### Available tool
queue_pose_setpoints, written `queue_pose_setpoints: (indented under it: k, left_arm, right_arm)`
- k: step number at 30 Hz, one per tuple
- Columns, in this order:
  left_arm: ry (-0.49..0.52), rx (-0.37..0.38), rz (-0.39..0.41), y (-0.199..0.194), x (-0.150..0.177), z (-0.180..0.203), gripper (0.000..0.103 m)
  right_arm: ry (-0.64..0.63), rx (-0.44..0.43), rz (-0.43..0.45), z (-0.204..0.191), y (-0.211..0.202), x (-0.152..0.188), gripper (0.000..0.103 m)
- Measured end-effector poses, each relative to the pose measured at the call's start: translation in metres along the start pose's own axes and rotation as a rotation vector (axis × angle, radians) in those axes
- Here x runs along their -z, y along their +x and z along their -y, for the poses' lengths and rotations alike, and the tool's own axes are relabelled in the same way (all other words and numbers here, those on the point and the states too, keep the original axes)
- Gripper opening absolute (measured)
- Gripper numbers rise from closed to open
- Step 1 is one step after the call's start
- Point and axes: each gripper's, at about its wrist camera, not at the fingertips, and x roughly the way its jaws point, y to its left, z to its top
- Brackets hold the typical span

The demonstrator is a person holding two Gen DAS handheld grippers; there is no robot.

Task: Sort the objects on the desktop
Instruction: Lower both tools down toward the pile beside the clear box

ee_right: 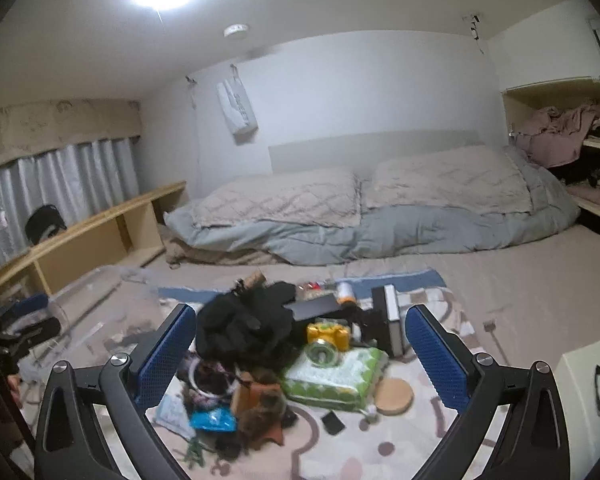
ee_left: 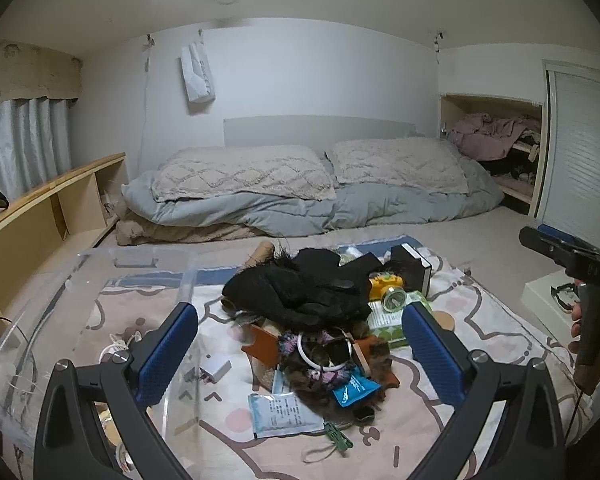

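Left gripper (ee_left: 300, 356): jaws apart, empty, lower centre of frame
Right gripper (ee_right: 300, 356): jaws apart, empty
Black clothing (ee_left: 300, 288): centre, atop clutter pile

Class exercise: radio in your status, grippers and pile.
Left gripper open, empty. Right gripper open, empty. Pile unsorted on mat. Black garment covers it.

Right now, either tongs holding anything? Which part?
Nothing held. Left tongs and right tongs both stand open above the pile of clutter, with nothing between the fingers.
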Motion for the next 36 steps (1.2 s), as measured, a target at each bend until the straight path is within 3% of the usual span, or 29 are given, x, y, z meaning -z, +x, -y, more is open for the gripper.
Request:
queue_pose_setpoints:
  k: [8, 14, 19, 28, 36]
  left_arm:
    - [0.055, 0.042, -0.142, 0.035, 0.026, 0.016, 0.103]
    - [0.139, 0.024, -0.221, 0.061, 0.052, 0.026, 0.103]
    - [0.219, 0.002, -0.293, 0.083, 0.074, 0.033, 0.103]
    - [0.313, -0.002, -0.413, 0.114, 0.109, 0.030, 0.103]
    - [0.352, 0.020, -0.499, 0.125, 0.134, 0.024, 0.103]
  right_arm:
    - [-0.095, 0.035, -0.154, 0.001, 0.021, 0.030, 0.103]
    - [-0.117, 0.045, -0.251, 0.003, 0.041, 0.053, 0.103]
    - [-0.136, 0.148, -0.316, -0.003, 0.060, 0.069, 0.103]
    - [-0.214, -0.003, -0.496, -0.039, 0.097, 0.104, 0.103]
    - [-0.209, -0.064, -0.669, -0.072, 0.138, 0.140, 0.103]
